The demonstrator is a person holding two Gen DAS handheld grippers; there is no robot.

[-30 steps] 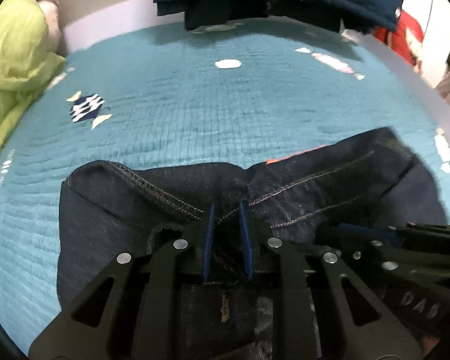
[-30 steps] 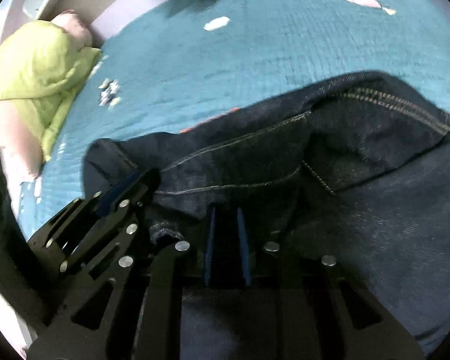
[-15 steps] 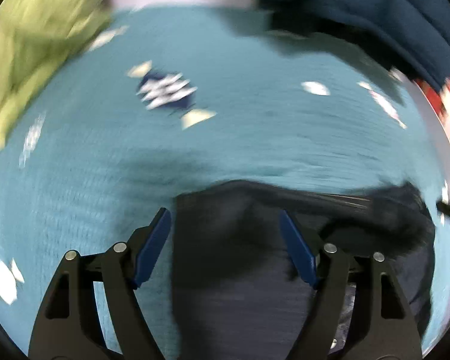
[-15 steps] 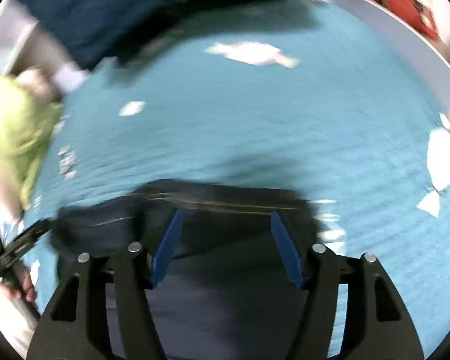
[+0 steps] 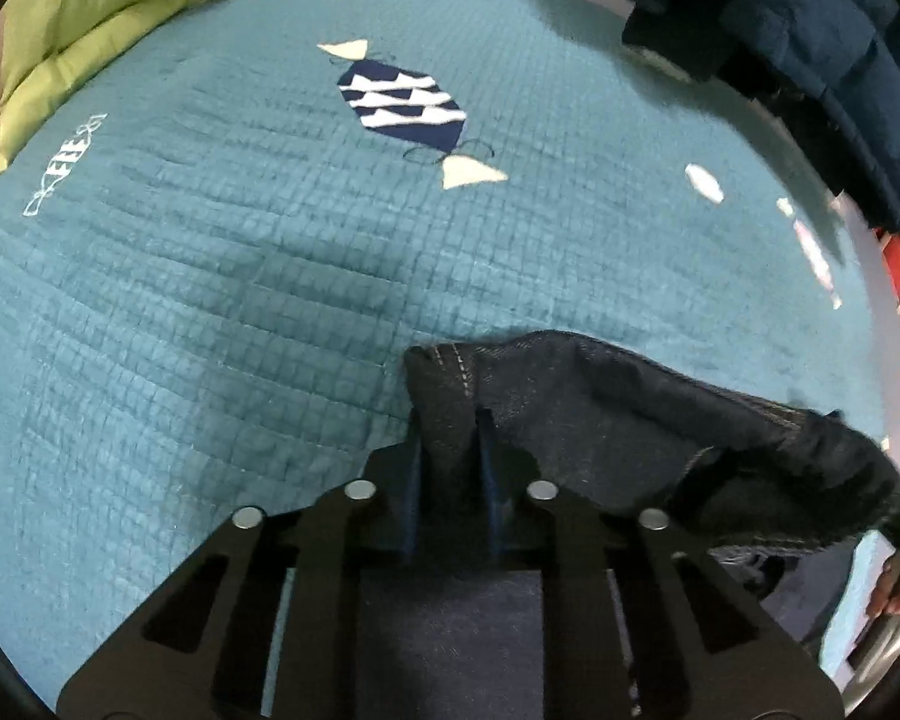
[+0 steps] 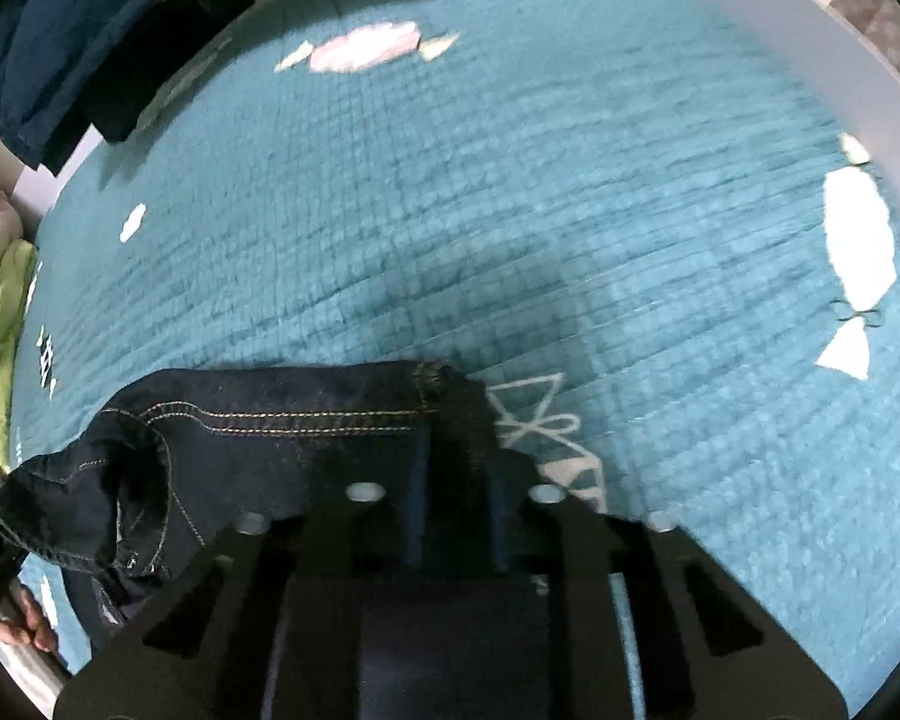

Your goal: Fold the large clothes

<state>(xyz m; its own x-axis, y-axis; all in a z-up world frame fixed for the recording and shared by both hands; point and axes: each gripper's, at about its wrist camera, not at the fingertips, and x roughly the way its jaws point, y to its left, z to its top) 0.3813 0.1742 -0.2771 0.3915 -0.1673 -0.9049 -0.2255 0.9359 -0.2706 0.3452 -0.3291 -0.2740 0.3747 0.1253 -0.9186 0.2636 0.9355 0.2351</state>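
We close the left gripper (image 5: 448, 420) and right gripper (image 6: 455, 450) on opposite corners of the jeans (image 5: 600, 414), pinching denim to stretch the edge between them above the bed (image 5: 240, 300).

jeans (image 5: 600, 420): dark indigo denim with tan double stitching along the seams
bedspread (image 5: 240, 300): teal, quilted in small squares, scattered with candy motifs
candy motif (image 5: 405, 105): navy with white zigzag stripes, cream ends
candy motif near the bedspread's far edge (image 6: 363, 51): pale pink
duvet (image 5: 102, 6): lime green
hanging jacket (image 5: 810, 18): dark navy blue
gripper pads (image 5: 414, 480): blue on black frames
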